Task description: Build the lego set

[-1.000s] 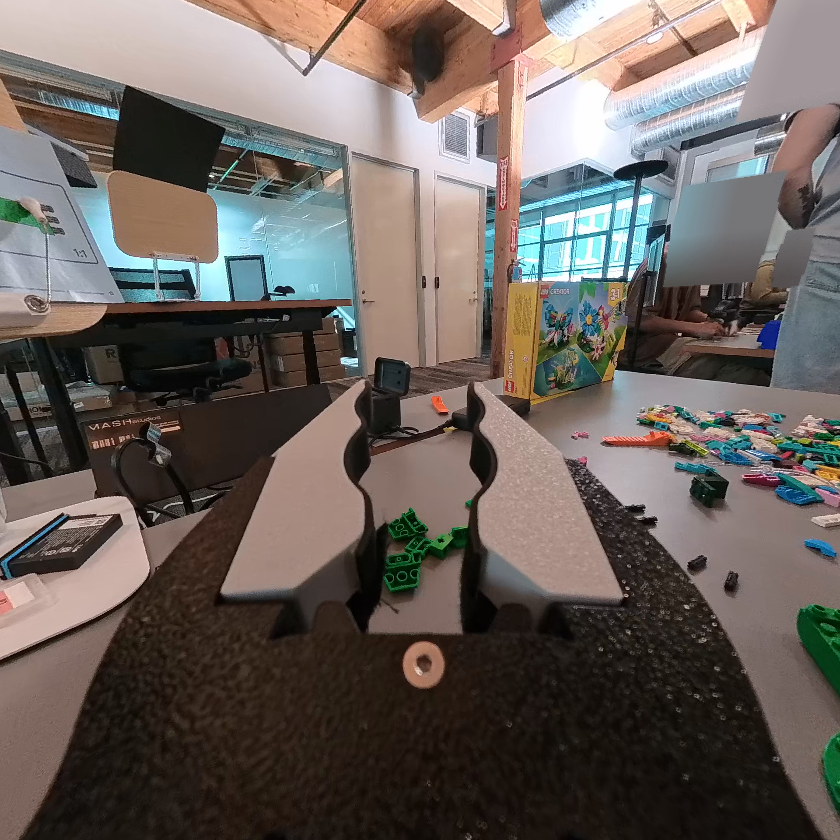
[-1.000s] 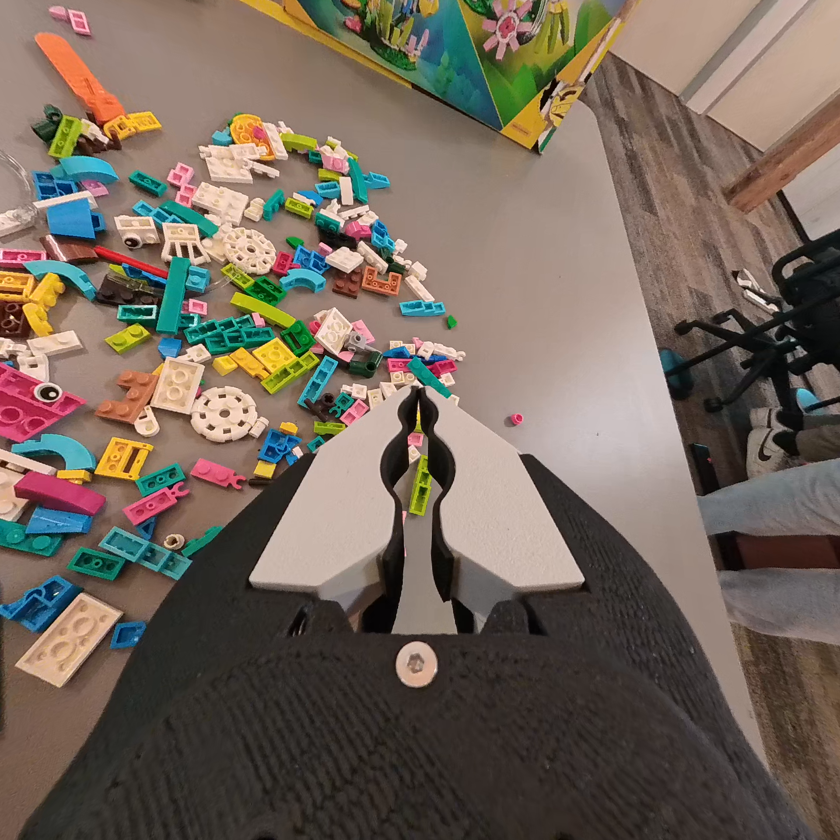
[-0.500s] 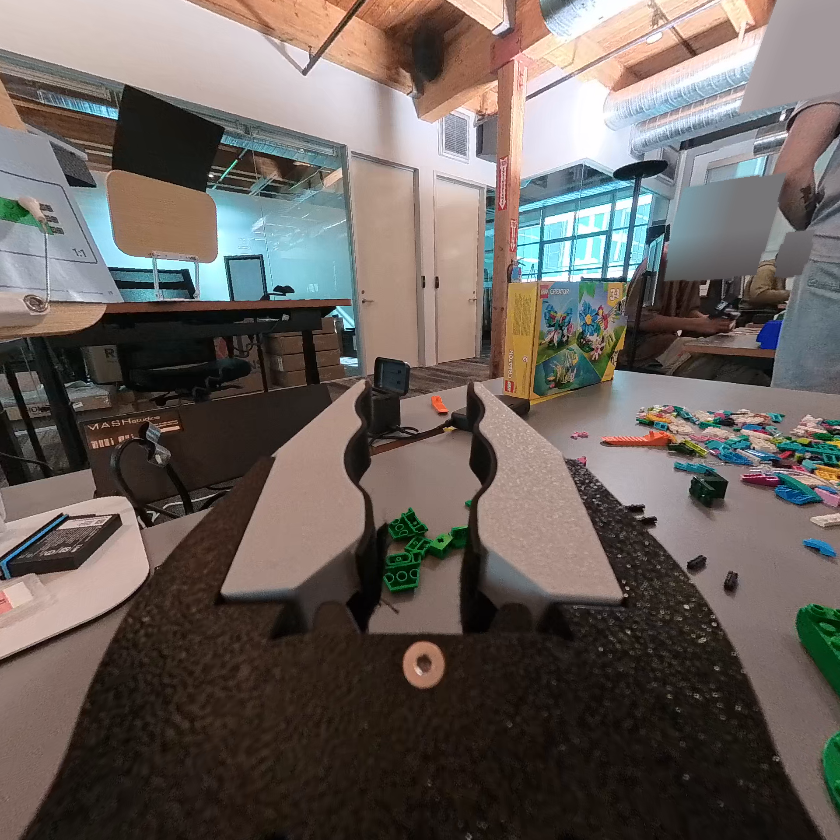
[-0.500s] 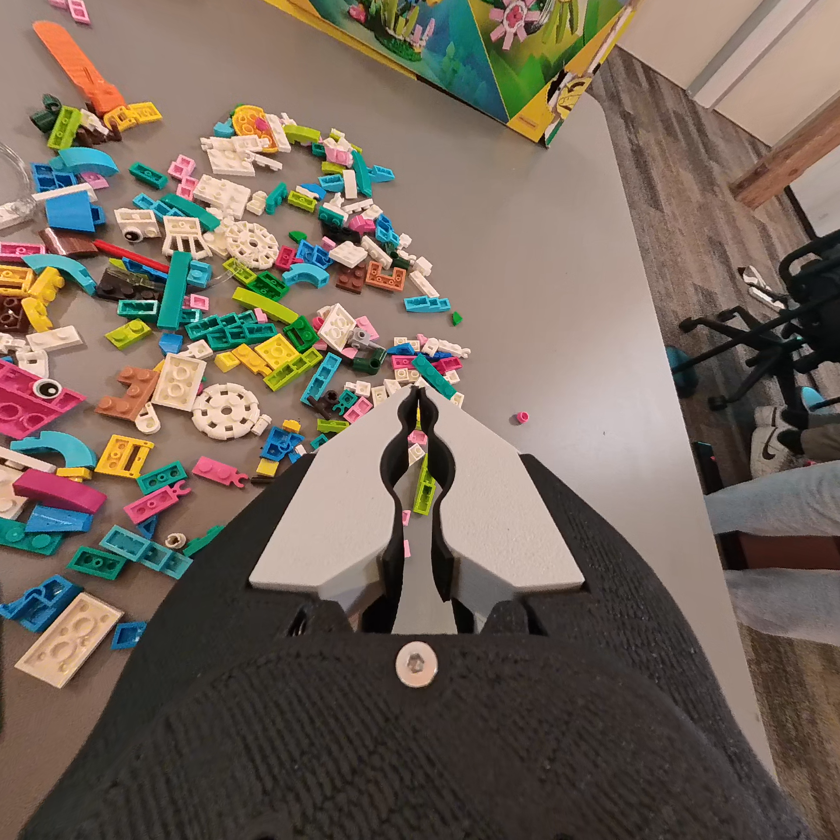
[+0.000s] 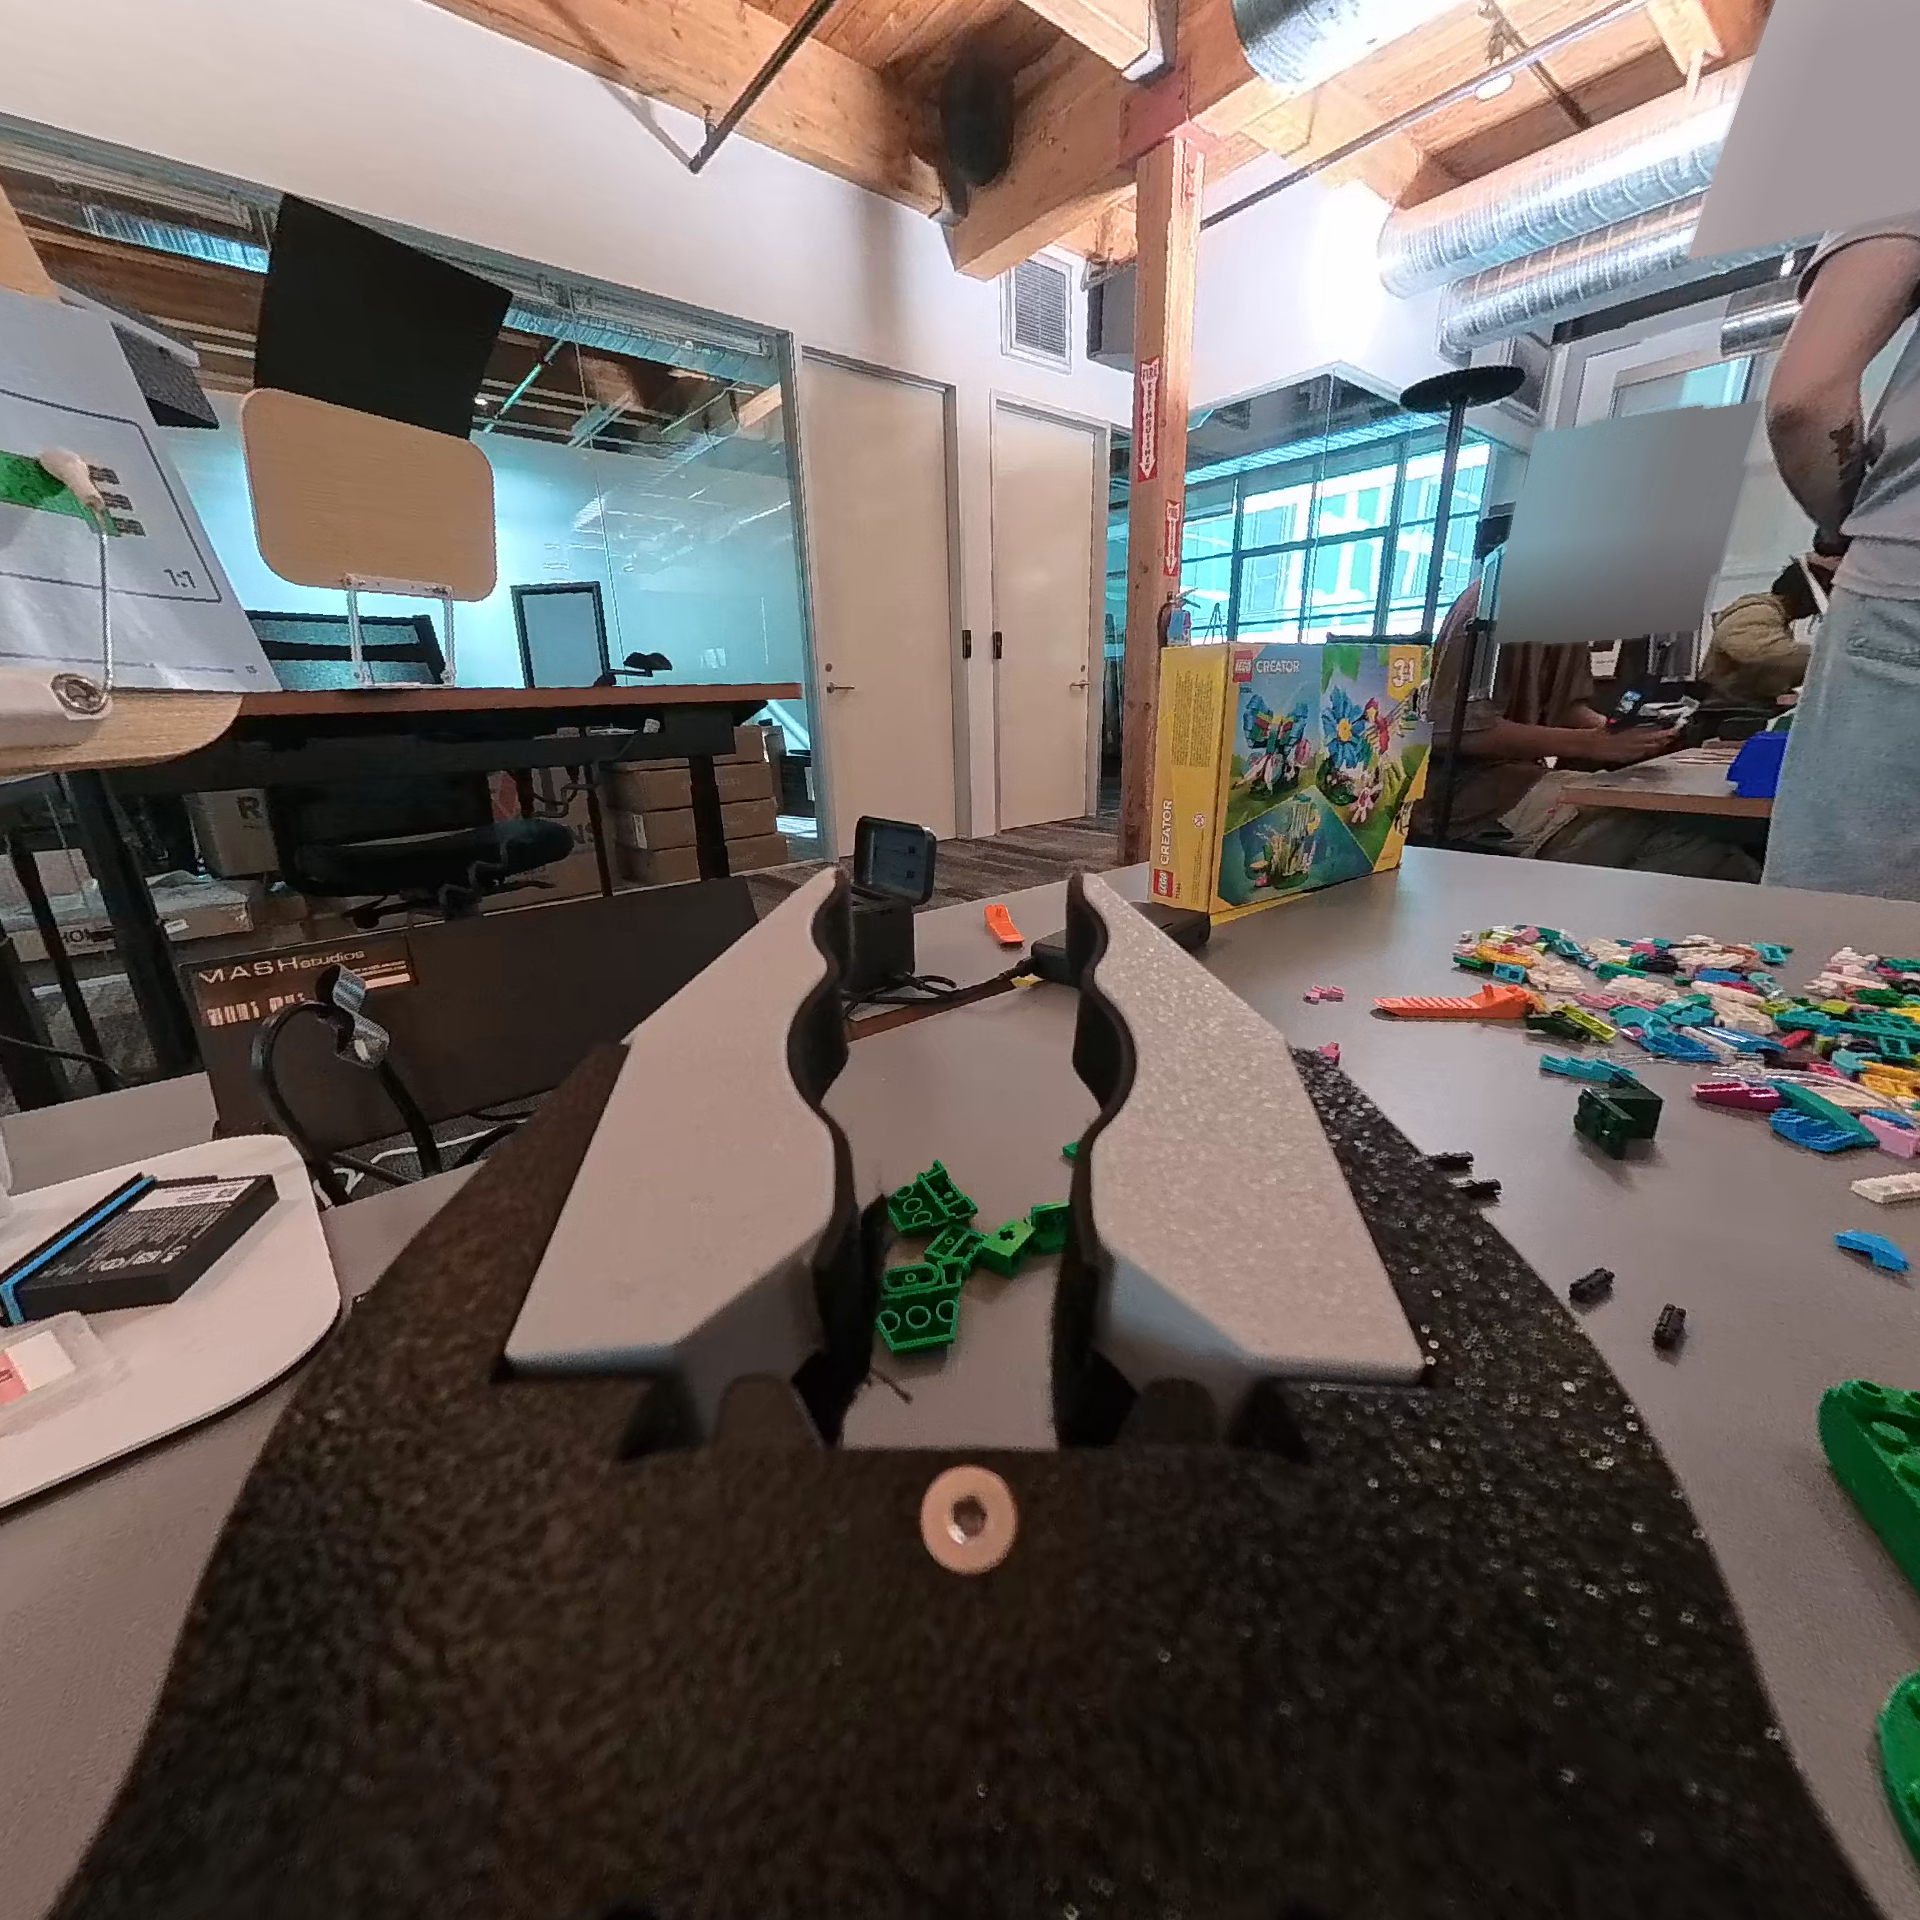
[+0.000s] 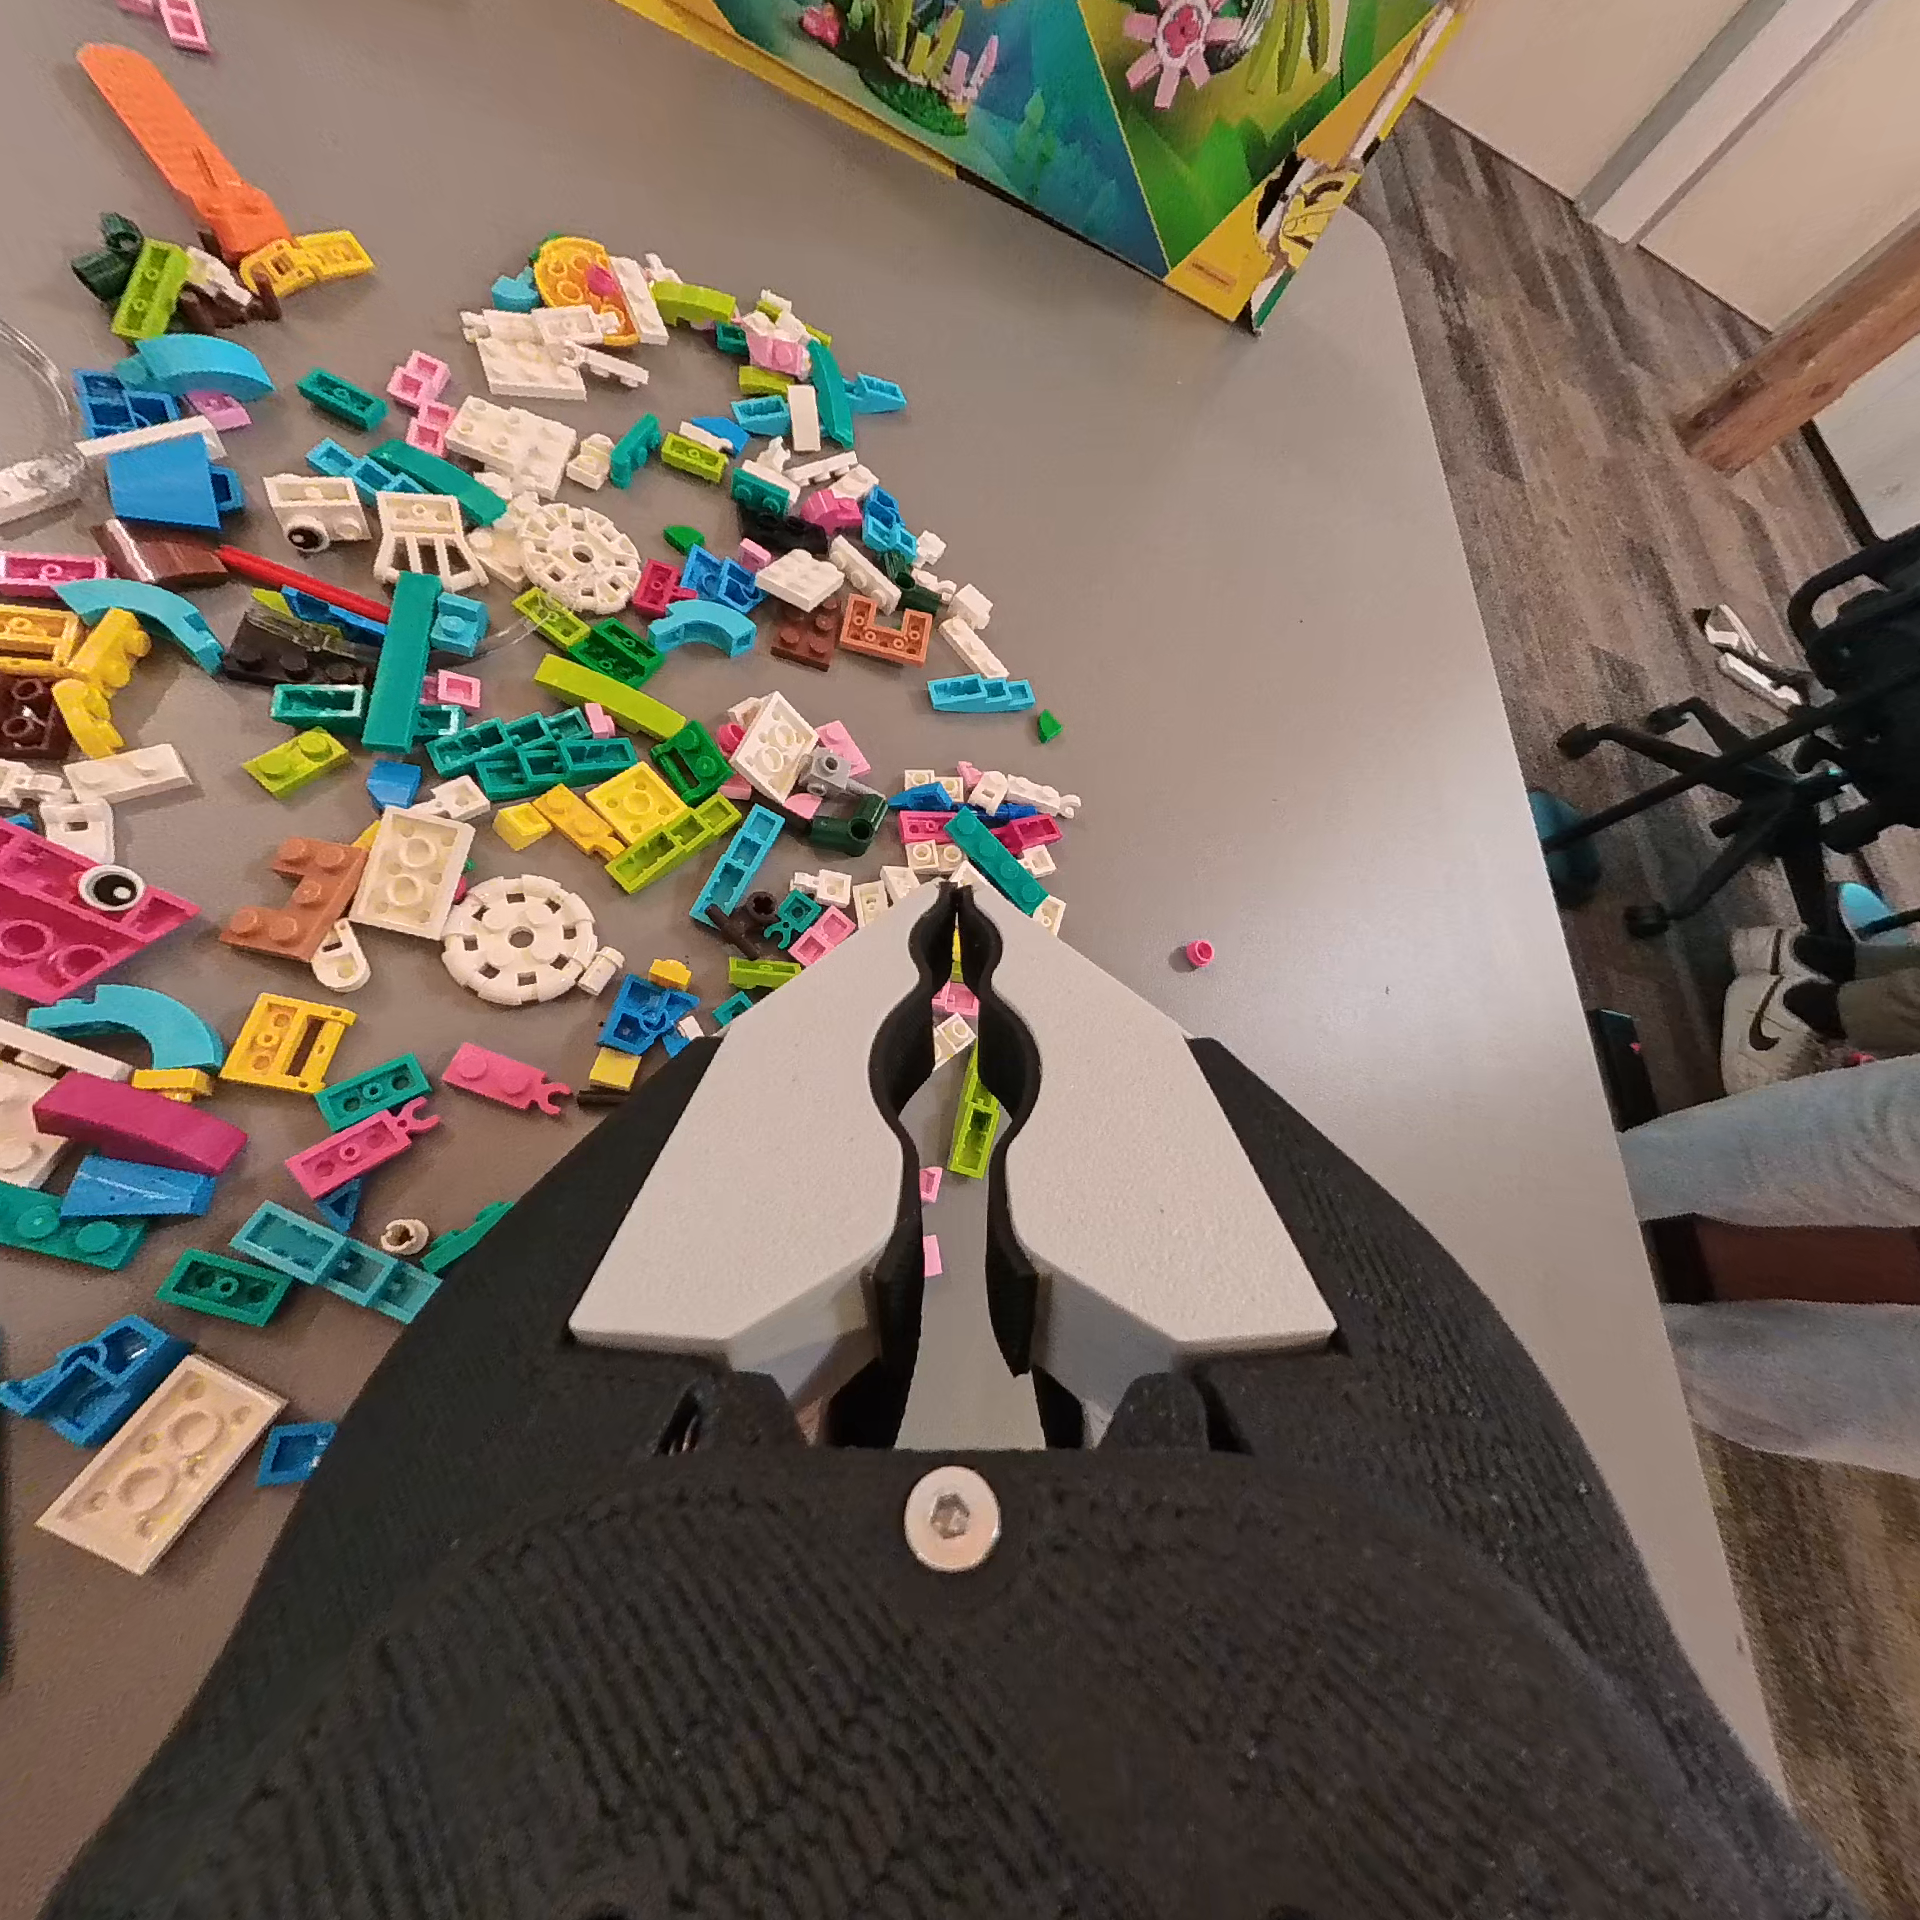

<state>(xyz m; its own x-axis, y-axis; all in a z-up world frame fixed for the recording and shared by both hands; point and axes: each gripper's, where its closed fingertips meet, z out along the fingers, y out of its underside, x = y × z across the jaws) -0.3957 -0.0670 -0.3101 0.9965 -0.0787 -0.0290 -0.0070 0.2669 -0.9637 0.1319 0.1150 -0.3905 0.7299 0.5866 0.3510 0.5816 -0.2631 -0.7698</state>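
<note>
My left gripper [image 5: 956, 914] is open and empty, low over the grey table [image 5: 1558, 1351]. A few small green Lego pieces [image 5: 925, 1262] lie on the table between its fingers. A larger green piece [image 5: 1870, 1455] lies at the right edge. My right gripper [image 6: 954, 902] is shut, with its tips over the near edge of a spread pile of mixed coloured Lego pieces [image 6: 540, 727]. Nothing shows between its tips. A lime green piece [image 6: 975, 1127] and small pink bits [image 6: 932, 1252] show through the gap behind the tips. The pile also shows in the left wrist view [image 5: 1714, 997].
The Lego set box [image 5: 1288, 779] stands at the table's far side, also in the right wrist view [image 6: 1091, 125]. An orange brick separator [image 6: 187, 156], a black charger [image 5: 883, 894], an instruction booklet [image 5: 83, 540], a white board with a black pack [image 5: 135, 1247]. A person's legs [image 6: 1787, 1195] and a chair base [image 6: 1818, 707] are past the table edge [image 6: 1507, 727]. The left gripper's tips are roughly 55 cm from the right gripper's.
My right gripper has shifted slightly over the pile while staying shut, and small pink bits have come into view in the gap. My left gripper has not moved.
</note>
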